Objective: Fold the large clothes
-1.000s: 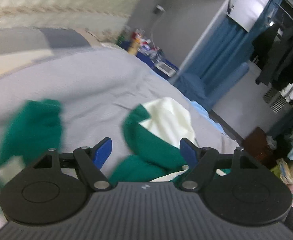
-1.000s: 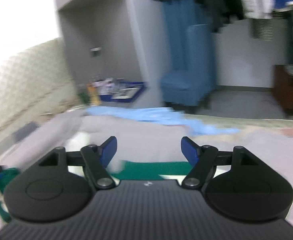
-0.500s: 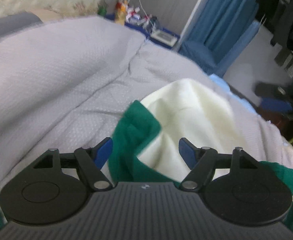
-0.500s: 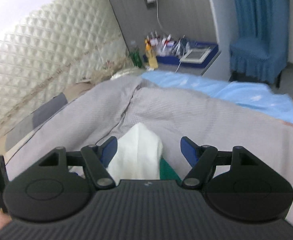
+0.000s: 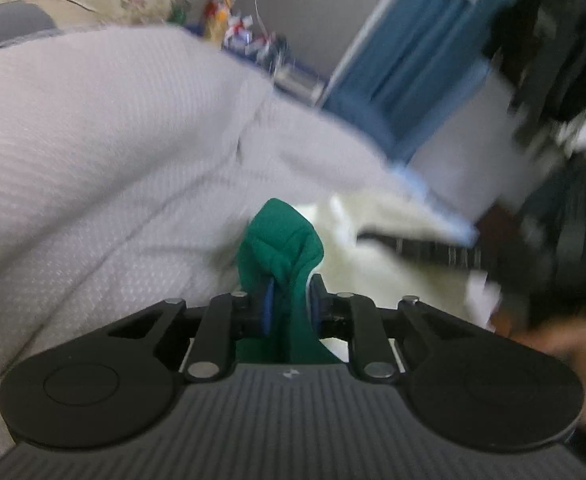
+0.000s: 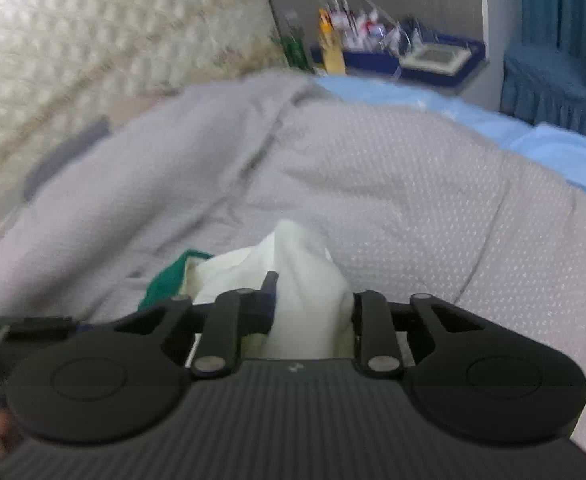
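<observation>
Two pinches were on the garment [image 5: 281, 236], a large green-and-cream piece that lay bunched on the grey bedspread [image 5: 93, 152] of a bed. The left tool [image 5: 289, 300] had just been closing, and its blue pads pressed on a gathered ridge of the green cloth, which stood up in a peak ahead of the jaws. The right tool [image 6: 311, 304] had likewise just been closing and gripped a fold of the cream part [image 6: 305, 272], with a scrap of green showing just beside it on the left.

Judging from this, the fold proper had hardly begun: both holds were taken, but the cloth remained crumpled, with no flat panel or clean crease in sight. Spreading it out, laying it over itself and smoothing it all seemed left to do. Beyond the bed, a cluttered bedside stand [image 6: 393, 52] and a blue curtain [image 5: 405, 80] showed, blurred.
</observation>
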Tool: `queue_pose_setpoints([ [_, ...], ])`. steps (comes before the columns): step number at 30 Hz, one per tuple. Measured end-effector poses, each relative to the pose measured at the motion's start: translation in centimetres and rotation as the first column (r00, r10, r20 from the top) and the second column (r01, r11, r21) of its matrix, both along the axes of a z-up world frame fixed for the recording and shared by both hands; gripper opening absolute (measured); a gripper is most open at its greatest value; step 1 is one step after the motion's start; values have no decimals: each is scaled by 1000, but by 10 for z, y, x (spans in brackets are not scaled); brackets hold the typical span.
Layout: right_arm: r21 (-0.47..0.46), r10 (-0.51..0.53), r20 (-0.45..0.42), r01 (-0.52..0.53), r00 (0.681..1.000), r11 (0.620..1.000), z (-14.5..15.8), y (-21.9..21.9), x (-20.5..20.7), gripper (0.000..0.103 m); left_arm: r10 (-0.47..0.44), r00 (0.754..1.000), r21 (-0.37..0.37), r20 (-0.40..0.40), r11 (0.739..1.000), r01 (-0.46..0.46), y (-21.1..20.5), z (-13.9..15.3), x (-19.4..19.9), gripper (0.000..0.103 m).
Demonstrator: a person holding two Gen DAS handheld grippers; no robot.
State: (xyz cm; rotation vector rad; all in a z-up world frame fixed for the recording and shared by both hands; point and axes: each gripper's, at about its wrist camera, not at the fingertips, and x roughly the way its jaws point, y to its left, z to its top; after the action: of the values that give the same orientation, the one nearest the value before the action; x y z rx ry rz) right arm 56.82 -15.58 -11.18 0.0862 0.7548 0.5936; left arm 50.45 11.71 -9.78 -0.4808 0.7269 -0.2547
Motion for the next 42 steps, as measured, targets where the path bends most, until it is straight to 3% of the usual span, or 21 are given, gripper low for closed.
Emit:
queue_pose_setpoints([
  [5,61,35,107,-42,994,997,41,-23,-64,19,28,993,-158,111,987,-10,15,39,-32,20],
  [8,103,56,136,-71,989,992,56,-40,-110,18,1,984,-175,178,984,31,6,70,-56,20],
  [13,112,72,185,-94,980,989,73,-60,-187,18,-124,946,-69,301,986,151,-32,129,-128,20],
  [20,310,-41,127,0,991,951,74,-116,-274,17,-220,883,108,414,975,193,-92,177,-270,20],
  [22,326,-51,118,10,992,945,70,-125,-297,18,-231,873,145,431,972,186,-106,178,-314,20],
  [25,262,-46,157,3,987,965,77,-127,-327,20,-209,865,169,457,975,146,-121,171,-373,20],
  [28,241,-39,186,-7,982,971,85,-131,-349,25,-151,862,125,483,987,103,-123,156,-418,20],
  [30,283,-32,181,-21,983,959,85,-138,-356,32,-101,873,78,476,994,72,-121,145,-435,20],
  [32,335,-10,163,-45,987,941,82,-141,-360,40,-75,875,58,477,997,53,-115,136,-446,20],
  [37,356,77,185,-140,980,924,82,-125,-360,38,-73,869,26,489,997,69,-98,122,-443,20],
  [40,349,74,132,-116,989,930,69,-113,-348,21,-101,843,-10,528,992,125,-91,115,-440,20],
  [42,392,67,81,-94,994,915,57,-111,-336,21,-126,837,-9,532,988,155,-92,110,-435,20],
])
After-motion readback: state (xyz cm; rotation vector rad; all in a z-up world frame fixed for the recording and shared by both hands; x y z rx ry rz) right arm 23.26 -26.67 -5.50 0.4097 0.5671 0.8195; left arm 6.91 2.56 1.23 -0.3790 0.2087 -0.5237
